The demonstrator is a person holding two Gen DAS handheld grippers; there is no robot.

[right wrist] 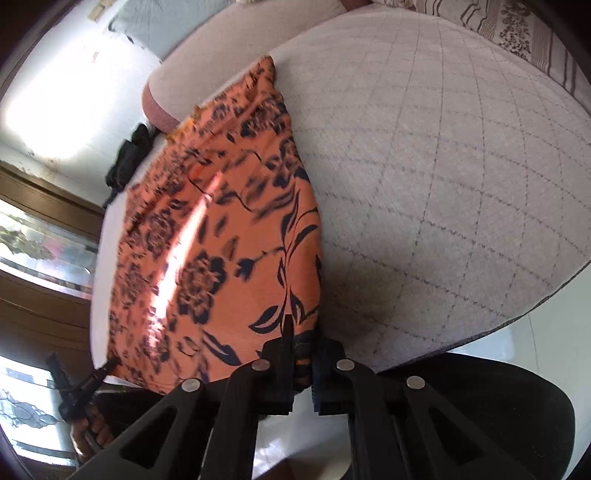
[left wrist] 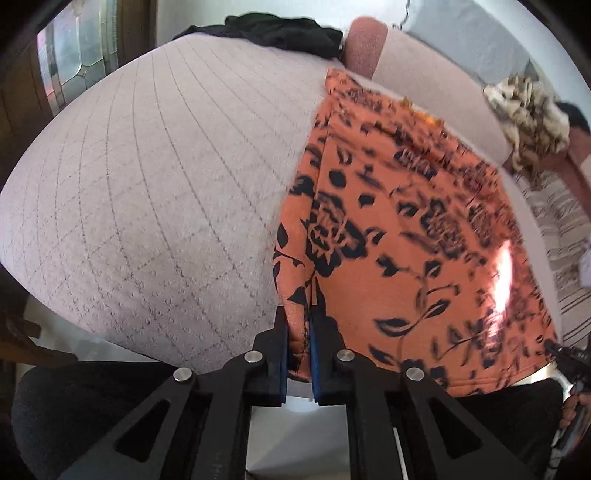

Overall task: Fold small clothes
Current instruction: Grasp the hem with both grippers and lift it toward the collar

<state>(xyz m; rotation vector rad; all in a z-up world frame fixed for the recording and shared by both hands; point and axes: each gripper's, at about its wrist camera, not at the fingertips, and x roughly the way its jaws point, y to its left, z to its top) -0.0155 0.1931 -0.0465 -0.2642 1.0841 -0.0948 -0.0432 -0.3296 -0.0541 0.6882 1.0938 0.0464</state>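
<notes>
— One big item first? What fills most of both views?

— Quilted grey mattress [left wrist: 147, 192], stitched in a grid; largest thing, filling the left of the left wrist view and the right of the right wrist view.

— Next?

— Orange cloth with dark flowers [left wrist: 399, 229], spread flat on the mattress, right half of the left view, centre-left of the right view; blurred, with a streak of sunlight across it.

— Who holds it?

— Left gripper [left wrist: 300, 332], bottom centre, fingers pressed together on the cloth's near left corner. Right gripper [right wrist: 303, 354], bottom centre, pinching the near right corner.

— Surroundings?

— Striped bedding [left wrist: 554, 236] at right edge; pink bolster [left wrist: 364, 44] upper centre, touching the cloth's far end; black garment [left wrist: 280, 31] at top; mottled beige cloth [left wrist: 528, 110] upper right. Nothing lies on the orange cloth.
</notes>
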